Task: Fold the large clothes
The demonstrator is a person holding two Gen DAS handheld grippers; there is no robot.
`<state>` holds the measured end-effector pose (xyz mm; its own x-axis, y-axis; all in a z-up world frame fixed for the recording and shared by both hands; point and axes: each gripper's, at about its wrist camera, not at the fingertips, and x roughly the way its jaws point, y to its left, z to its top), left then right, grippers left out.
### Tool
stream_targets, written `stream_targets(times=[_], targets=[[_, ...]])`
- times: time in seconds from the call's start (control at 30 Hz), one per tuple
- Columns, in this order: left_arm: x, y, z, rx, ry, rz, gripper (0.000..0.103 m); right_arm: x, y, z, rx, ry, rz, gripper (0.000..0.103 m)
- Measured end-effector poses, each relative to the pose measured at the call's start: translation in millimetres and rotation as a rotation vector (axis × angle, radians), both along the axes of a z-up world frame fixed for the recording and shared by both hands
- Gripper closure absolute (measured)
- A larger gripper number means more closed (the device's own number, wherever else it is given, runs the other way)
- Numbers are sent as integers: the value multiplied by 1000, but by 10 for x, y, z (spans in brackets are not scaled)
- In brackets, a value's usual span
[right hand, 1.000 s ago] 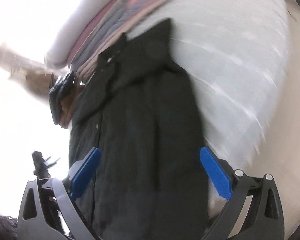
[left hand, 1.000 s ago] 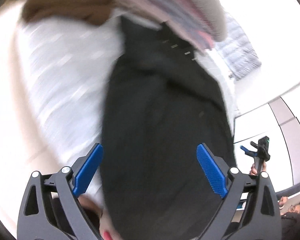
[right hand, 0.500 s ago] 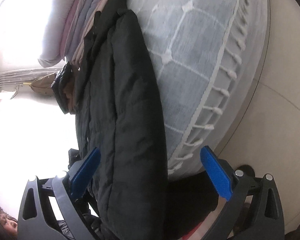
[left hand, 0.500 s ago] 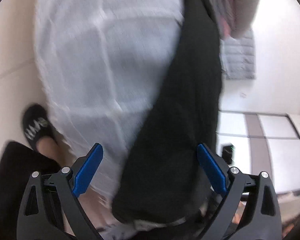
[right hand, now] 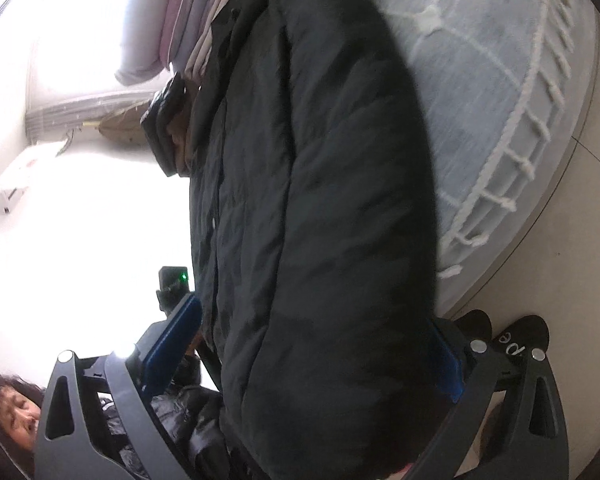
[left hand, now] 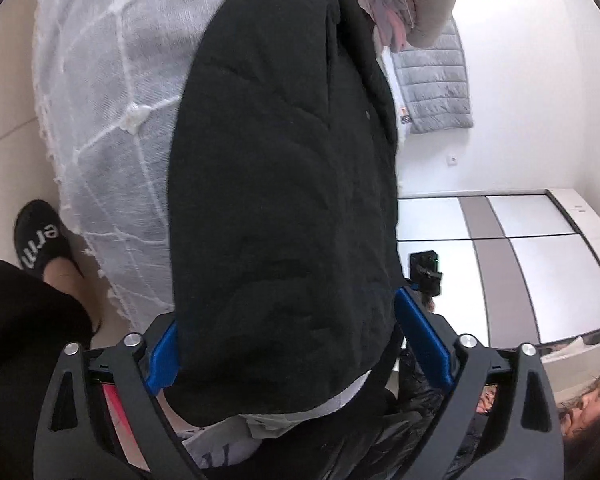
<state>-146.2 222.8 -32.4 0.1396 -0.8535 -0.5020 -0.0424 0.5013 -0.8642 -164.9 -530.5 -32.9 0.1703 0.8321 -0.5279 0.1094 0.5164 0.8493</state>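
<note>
A large black padded jacket lies lengthwise on a bed with a white-grey tufted cover. It also fills the right wrist view. My left gripper is open, its blue pads on either side of the jacket's near end. My right gripper is open too, its jaws straddling the same near end, the right pad half hidden by the cloth. Whether the pads touch the cloth I cannot tell.
A stack of folded clothes lies at the jacket's far end. A grey quilted garment hangs on the wall. The bedcover edge drops to the tiled floor. Black shoes stand by the bed. A person's face shows low.
Both grippers have dropped down and moved in onto the jacket's near end, which now sits between the pads. The views have tilted toward the floor and bed edge.
</note>
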Motion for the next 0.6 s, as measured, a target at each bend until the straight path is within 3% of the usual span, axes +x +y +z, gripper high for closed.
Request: stream_targets(times=[0.03, 0.07, 0.1, 0.13, 0.17, 0.27, 0.33, 0.6], targets=[[-12, 12, -14, 28, 7, 2, 31, -8, 21, 15, -15, -3, -5, 10], [-3, 38, 13, 53, 14, 3, 44, -22, 52, 46, -44, -9, -13, 21], [-5, 41, 23, 75, 20, 4, 51, -42, 82, 81, -90, -12, -21, 34], [-12, 44, 39, 94, 23, 4, 64, -65, 86, 109, -127, -6, -32, 65], [-18, 37, 51, 111, 23, 3, 73, -84, 93, 135, -150, -4, -46, 74], [-23, -1, 138, 157, 1, 2, 87, -145, 178, 248, -194, -15, -71, 85], [-37, -37, 251, 184, -28, 12, 91, -171, 253, 361, -200, -33, -94, 88], [-74, -73, 904, 143, -173, 51, 94, -154, 256, 796, -124, -128, -185, 91]])
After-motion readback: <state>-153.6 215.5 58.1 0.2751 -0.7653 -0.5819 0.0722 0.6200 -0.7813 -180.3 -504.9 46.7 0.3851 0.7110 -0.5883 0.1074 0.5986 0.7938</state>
